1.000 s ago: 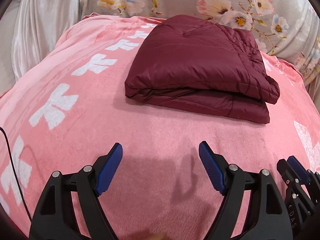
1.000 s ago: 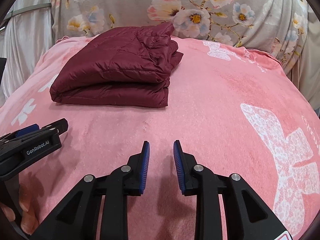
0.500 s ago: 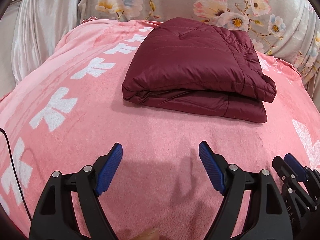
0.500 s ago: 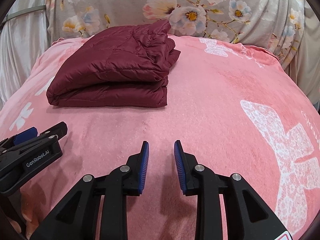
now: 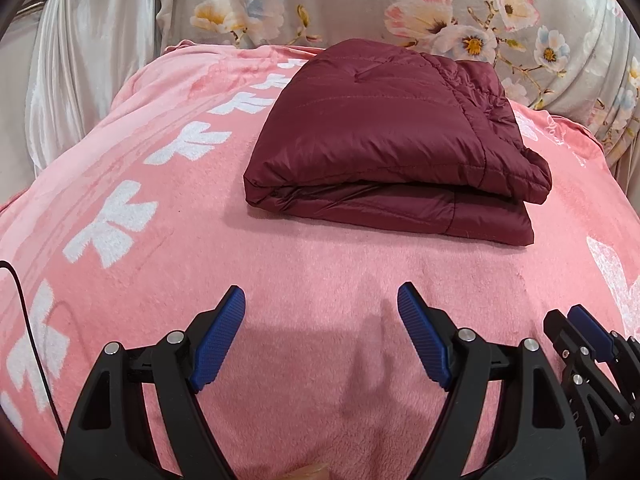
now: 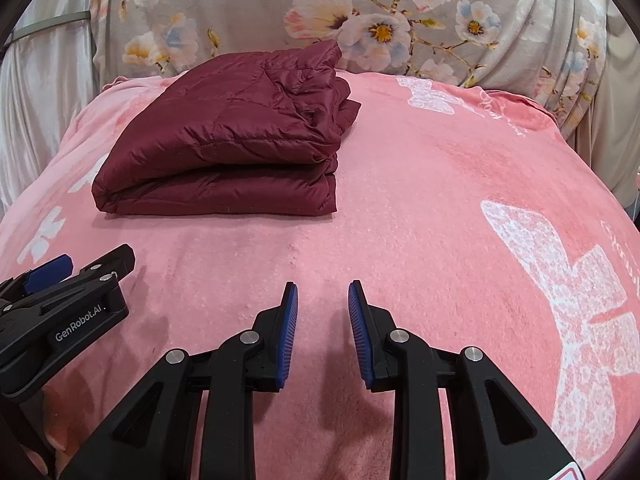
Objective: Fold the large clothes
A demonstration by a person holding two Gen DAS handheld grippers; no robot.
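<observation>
1. the maroon quilted jacket point(image 5: 384, 140) lay folded into a thick rectangular bundle, its folded layers stacked and showing along the near edge, with a looser, crumpled side on the right.
2. it rested on the far part of a pink blanket point(image 5: 320, 272), left of centre in the right wrist view point(image 6: 224, 140), and nothing touched it.
3. the pink blanket carried white bow shapes point(image 5: 108, 224) down its left side and a large white butterfly print point(image 6: 568, 288) on its right side.
4. the left gripper point(image 5: 320, 336) hung over the near part of the blanket, well apart from the jacket; its jaws stood widely spread with only bare blanket between the blue pads point(image 5: 218, 340).
5. the right gripper point(image 6: 322, 332) hung just to the right of the left one, also on the near side and apart from the jacket; its jaws were only narrowly parted, pinching nothing, with pink blanket showing in the gap.
6. in the right wrist view the left gripper's side point(image 6: 76, 304) showed at the left edge, bearing white lettering.
7. a thin black cable point(image 5: 24, 320) ran over the blanket at the far left edge.
8. behind the blanket, on the far side, rose a grey floral cloth point(image 5: 440, 12) with pink and white blossoms, and to the far left hung a pale satin drape point(image 5: 88, 64).
9. a fingertip point(image 5: 308, 472) peeped in at the bottom edge of the left wrist view.
</observation>
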